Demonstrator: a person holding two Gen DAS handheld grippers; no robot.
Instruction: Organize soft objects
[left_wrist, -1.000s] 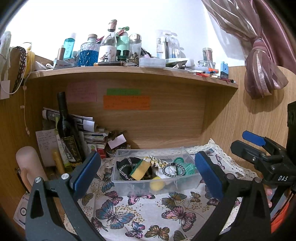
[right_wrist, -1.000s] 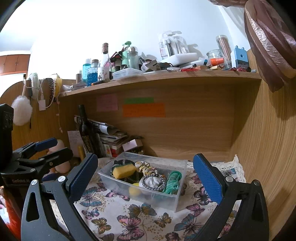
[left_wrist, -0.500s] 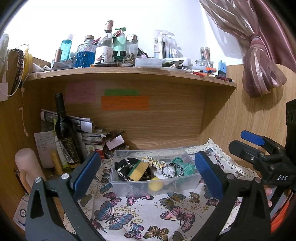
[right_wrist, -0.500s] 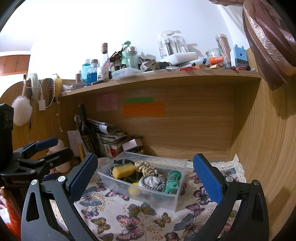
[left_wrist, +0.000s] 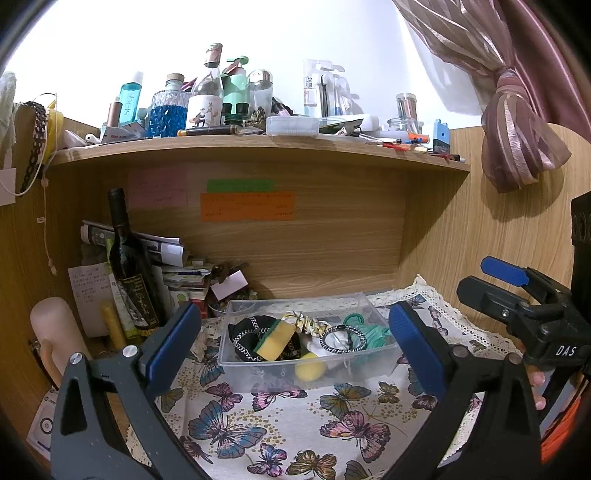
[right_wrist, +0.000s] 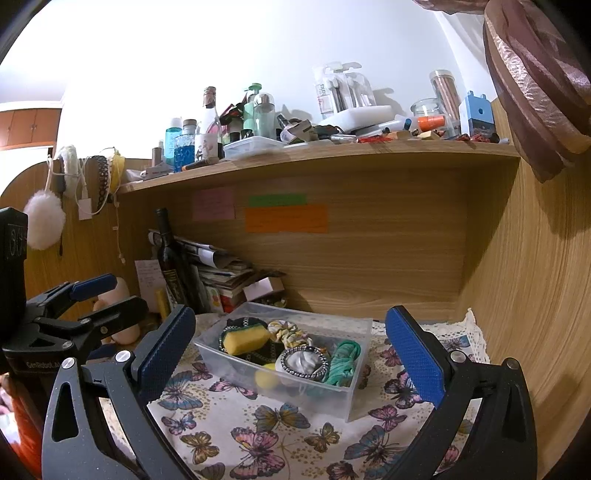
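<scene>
A clear plastic box (left_wrist: 373, 363) (right_wrist: 354, 397) stands on the butterfly cloth (left_wrist: 288, 428) (right_wrist: 258, 435). Inside lie a yellow-green sponge (left_wrist: 276, 340) (right_wrist: 243, 340), a black chain-print fabric (left_wrist: 242, 338), a twisted scrunchie (left_wrist: 304, 322) (right_wrist: 290, 330), a beaded band around white cloth (left_wrist: 341, 338) (right_wrist: 303, 362), teal cord (left_wrist: 369, 332) (right_wrist: 343, 363) and a yellow ball (left_wrist: 311, 370) (right_wrist: 266, 377). My left gripper (left_wrist: 293, 349) is open and empty, held back from the box. My right gripper (right_wrist: 290, 354) is open and empty too. Each also shows at the edge of the other's view, the right (left_wrist: 517, 295) and the left (right_wrist: 99, 299).
A dark wine bottle (left_wrist: 131, 266) (right_wrist: 171, 266) and stacked papers (left_wrist: 177, 273) stand behind the box on the left, with a pale cylinder (left_wrist: 55, 332) at far left. A cluttered shelf (left_wrist: 258, 147) (right_wrist: 314, 155) hangs overhead. A wooden wall (right_wrist: 535, 295) closes the right side.
Both grippers have stayed open and empty. The left view has drifted slightly, the box sitting a little lower and left; the right view is almost unchanged.
</scene>
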